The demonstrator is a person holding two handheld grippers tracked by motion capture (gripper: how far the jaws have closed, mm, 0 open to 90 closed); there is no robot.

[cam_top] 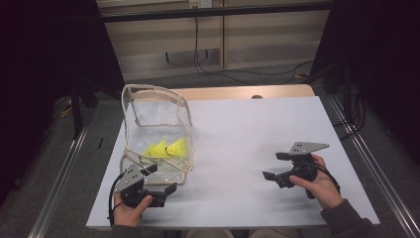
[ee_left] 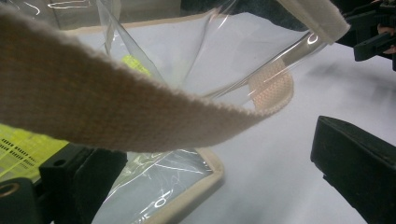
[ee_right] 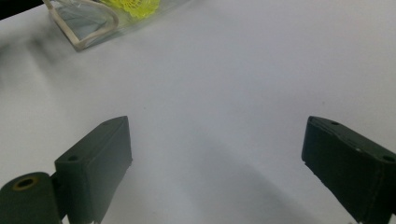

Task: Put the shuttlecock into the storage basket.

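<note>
The clear bag (cam_top: 157,134) is standing on the left side of the counter (cam_top: 247,129), its mouth propped open and its beige strap (ee_left: 107,102) drooping forward, with yellow shuttlecocks (cam_top: 166,148) lying inside on its floor. The left tool (cam_top: 161,191) is hovering at the bag's near corner, jaws spread wide, and in the left gripper view the strap is hanging across just in front of them without being pinched. The right tool (cam_top: 273,166) is waiting well apart on the bare right side, its jaws also spread and holding nothing. To my eye the step in hand is the approach to the bag, most likely to take hold of the strap or rim. The next move calls for the left tool to ease forward until the strap sits between the jaws, then close on the webbing rather than the slippery film, while the right tool is coming across to steady the opening.
</note>
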